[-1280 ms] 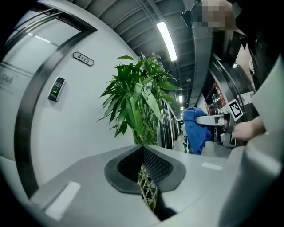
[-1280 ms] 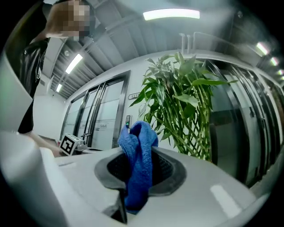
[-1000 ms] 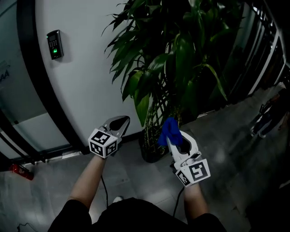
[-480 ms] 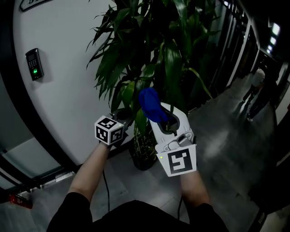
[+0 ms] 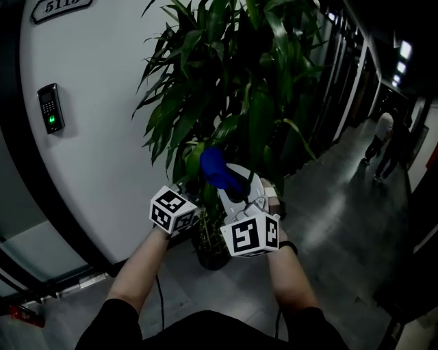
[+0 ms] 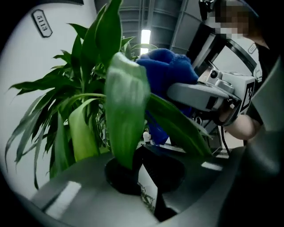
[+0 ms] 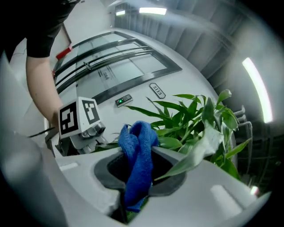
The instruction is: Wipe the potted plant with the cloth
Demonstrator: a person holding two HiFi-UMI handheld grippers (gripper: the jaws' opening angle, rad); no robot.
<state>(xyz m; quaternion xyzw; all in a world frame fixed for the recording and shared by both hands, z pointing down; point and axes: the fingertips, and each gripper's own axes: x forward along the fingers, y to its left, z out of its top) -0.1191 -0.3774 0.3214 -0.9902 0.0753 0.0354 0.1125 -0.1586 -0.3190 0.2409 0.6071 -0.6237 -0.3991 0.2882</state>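
Note:
The potted plant [image 5: 239,89] has long green leaves and stands in a dark pot [image 5: 211,256] on the floor by the wall. My right gripper [image 5: 233,181] is shut on a blue cloth [image 5: 217,169], which is raised among the lower leaves. In the right gripper view the cloth [image 7: 138,164] hangs out of the jaws and a pale leaf [image 7: 199,150] lies across one jaw. My left gripper [image 6: 140,170] is closed on the base of a broad leaf [image 6: 126,115]. The cloth [image 6: 166,73] presses against the leaves just behind it. In the head view the left jaws are hidden behind their marker cube [image 5: 172,210].
A curved white wall [image 5: 102,150] with a keypad [image 5: 50,108] and a number plate [image 5: 58,8] stands left of the plant. Dark vertical frames [image 5: 349,82] line the right. A person [image 5: 383,140] stands far down the grey-floored corridor [image 5: 342,232].
Both grippers rose and came together at the plant. The cloth went from beside the pot up into the lower leaves. The left gripper closed in on a leaf.

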